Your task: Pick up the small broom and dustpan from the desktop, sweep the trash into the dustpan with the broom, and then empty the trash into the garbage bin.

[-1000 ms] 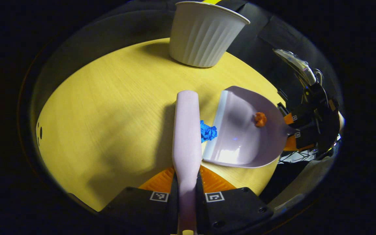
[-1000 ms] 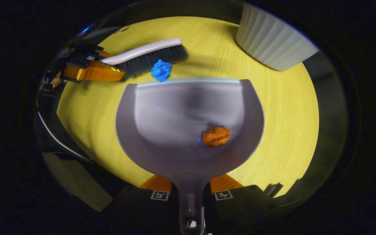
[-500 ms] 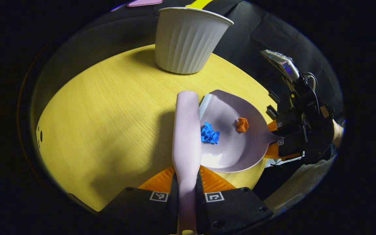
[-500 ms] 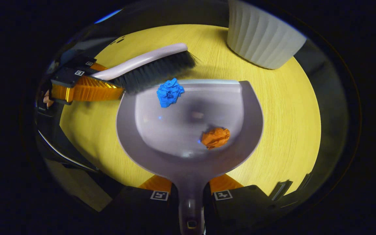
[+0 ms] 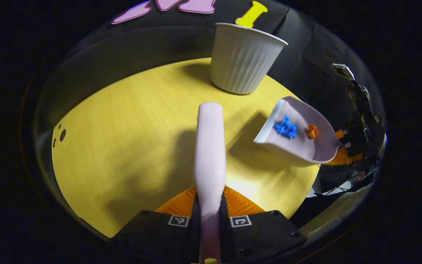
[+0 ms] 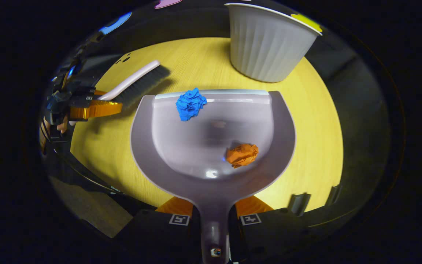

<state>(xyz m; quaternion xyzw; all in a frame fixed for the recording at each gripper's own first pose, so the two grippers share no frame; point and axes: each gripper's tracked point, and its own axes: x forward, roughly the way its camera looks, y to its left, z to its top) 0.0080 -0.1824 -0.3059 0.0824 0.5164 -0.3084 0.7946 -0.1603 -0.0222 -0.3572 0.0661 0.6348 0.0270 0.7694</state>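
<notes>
My left gripper [image 5: 210, 220] is shut on the pale pink broom [image 5: 210, 146], whose back runs straight ahead over the yellow table. In the right gripper view that broom [image 6: 137, 82] shows at the left with dark bristles, held by the left gripper [image 6: 86, 108]. My right gripper [image 6: 214, 220] is shut on the handle of the lilac dustpan [image 6: 213, 146]. A blue paper ball [image 6: 190, 103] lies near its front lip and an orange ball [image 6: 242, 154] deeper inside. In the left gripper view the dustpan [image 5: 299, 137] hangs lifted off the table at the right, casting a shadow.
A white ribbed garbage bin [image 6: 269, 46] stands at the far side of the round yellow table [image 6: 317, 121], just beyond the dustpan's lip. In the left gripper view the bin [image 5: 244, 58] is ahead and slightly right. Small holes [image 5: 60, 135] mark the table's left edge.
The dustpan with both paper balls has risen off the table and moved away from the broom, toward the bin. The broom has drawn back to the left, clear of the pan.
</notes>
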